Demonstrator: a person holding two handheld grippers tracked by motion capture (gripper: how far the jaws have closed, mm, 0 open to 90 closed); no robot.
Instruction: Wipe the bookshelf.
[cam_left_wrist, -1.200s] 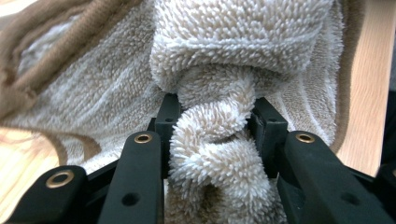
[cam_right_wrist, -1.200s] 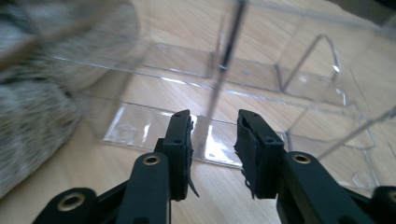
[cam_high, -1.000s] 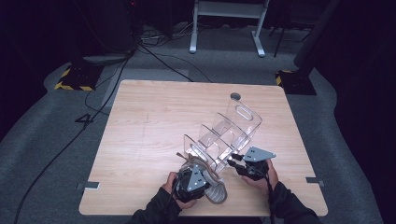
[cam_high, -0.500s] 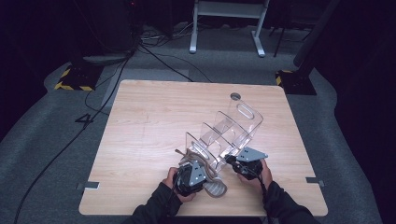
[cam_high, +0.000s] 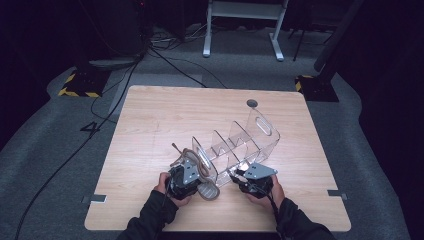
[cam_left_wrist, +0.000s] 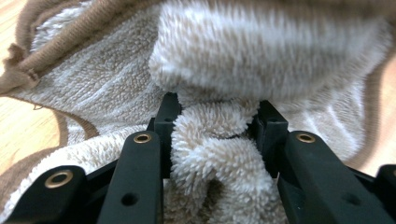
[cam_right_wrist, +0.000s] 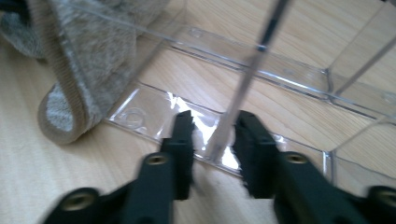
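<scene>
In the left gripper view, the left gripper (cam_left_wrist: 215, 135) is clamping a fold of the fluffy beige towel (cam_left_wrist: 261, 60), which is resting on the table (cam_high: 150, 125) at the near end of the clear acrylic organizer (cam_high: 235, 145). The right gripper (cam_right_wrist: 212, 135) is straddling the organizer's thin side wall, its jaws having just been opening, so the pads are standing slightly off the plastic. The organizer's long axis is running toward one o'clock from the towel, so the nearest slot is lying just ahead of the left hand, the nearer one.
</scene>
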